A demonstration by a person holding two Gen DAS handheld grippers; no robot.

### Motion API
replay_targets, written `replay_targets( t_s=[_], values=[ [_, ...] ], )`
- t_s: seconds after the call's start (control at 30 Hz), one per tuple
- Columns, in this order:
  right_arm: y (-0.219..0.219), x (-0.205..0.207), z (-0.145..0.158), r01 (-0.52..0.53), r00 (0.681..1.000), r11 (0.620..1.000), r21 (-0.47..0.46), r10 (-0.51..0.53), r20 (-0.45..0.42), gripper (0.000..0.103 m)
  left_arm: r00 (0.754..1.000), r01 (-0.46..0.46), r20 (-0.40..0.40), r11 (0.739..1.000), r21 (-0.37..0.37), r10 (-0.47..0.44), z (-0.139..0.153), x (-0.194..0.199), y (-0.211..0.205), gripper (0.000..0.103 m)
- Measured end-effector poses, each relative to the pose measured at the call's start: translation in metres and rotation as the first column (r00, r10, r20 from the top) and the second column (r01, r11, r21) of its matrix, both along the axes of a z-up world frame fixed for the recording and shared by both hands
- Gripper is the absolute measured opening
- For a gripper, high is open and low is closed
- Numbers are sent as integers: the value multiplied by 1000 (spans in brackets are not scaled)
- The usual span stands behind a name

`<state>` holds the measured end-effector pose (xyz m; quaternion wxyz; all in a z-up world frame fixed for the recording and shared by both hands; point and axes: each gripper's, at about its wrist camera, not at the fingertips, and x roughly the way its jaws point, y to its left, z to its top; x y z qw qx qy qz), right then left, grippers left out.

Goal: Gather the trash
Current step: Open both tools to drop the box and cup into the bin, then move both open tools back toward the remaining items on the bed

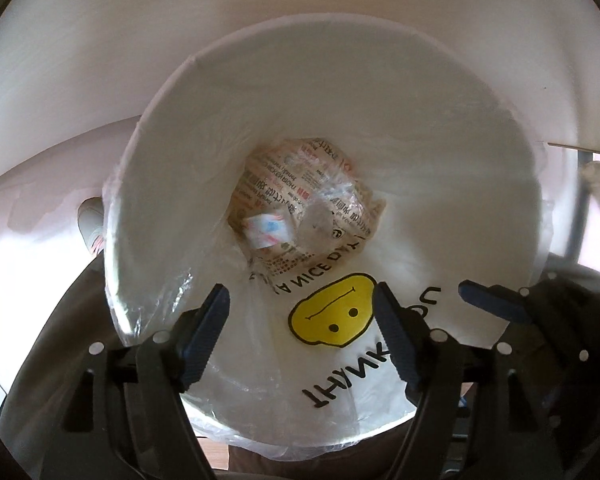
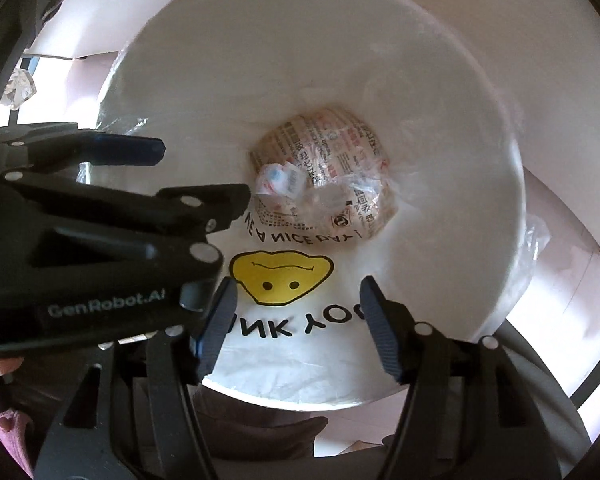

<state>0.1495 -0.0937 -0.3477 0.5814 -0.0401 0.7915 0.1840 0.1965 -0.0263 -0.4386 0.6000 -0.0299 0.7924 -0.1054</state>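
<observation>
Both wrist cams look almost straight down into the white bin (image 1: 440, 128), lined with a plastic bag (image 1: 256, 360) carrying a yellow smiley print (image 1: 332, 312).

Hard to read:
- Fisheye bends everything. The near part of the bin rim is hidden behind my gripper bodies in both views.
- Bag lettering is partly covered by fingers, so I only get fragments.
- Small blurred item on the floor left of the bin, left cam. Can't identify it.
- Crumpled clear thing at the far left edge of the right cam (image 2: 18, 88), too small to tell.
- Bin bottom is crowded. Can't tell where the clear film ends and the bag begins.

Trash: printed paper wrapper (image 1: 300, 196) lies at the bottom of the bin, with a small white crumpled packet (image 1: 266, 232) on it and clear film alongside.

Left gripper (image 1: 302, 300): jaws apart, nothing between the pads, above the smiley print on the near wall. Right gripper (image 2: 296, 292): jaws apart, empty, also over the print. The wrapper sits well below and beyond both sets of fingertips, untouched. Left gripper's fingers cross the left side of the right cam.
</observation>
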Motion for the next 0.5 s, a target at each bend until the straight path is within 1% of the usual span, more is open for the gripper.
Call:
replay_targets(
  t_s=[0.07,0.13,0.2,0.23,0.3,0.33,0.5],
  values=[
    [4,0,0,-3,1000,1000,-2,3,4,64,1000,4,3,1000,4,-4,0,-1,-1,76],
    [6,-1,7,-7,1000,1000,-2,7,11,64,1000,8,9,1000,7,-8,4,-3,1,76],
    [4,-1,-2,-10,1000,1000,-5,10,20,64,1000,15,14,1000,7,-15,11,-5,1,76],
    [4,-2,3,-11,1000,1000,-4,11,25,64,1000,17,16,1000,8,-17,13,-6,1,76],
    [3,-5,2,-13,999,1000,-5,13,35,64,999,24,24,1000,15,-25,18,-11,3,76],
    [3,-7,5,-16,999,1000,-6,16,40,64,999,26,28,1000,16,-26,20,-12,4,76],
    [-1,-22,32,-51,995,999,-16,52,83,64,994,61,86,998,29,-63,53,-26,11,76]
  ],
)
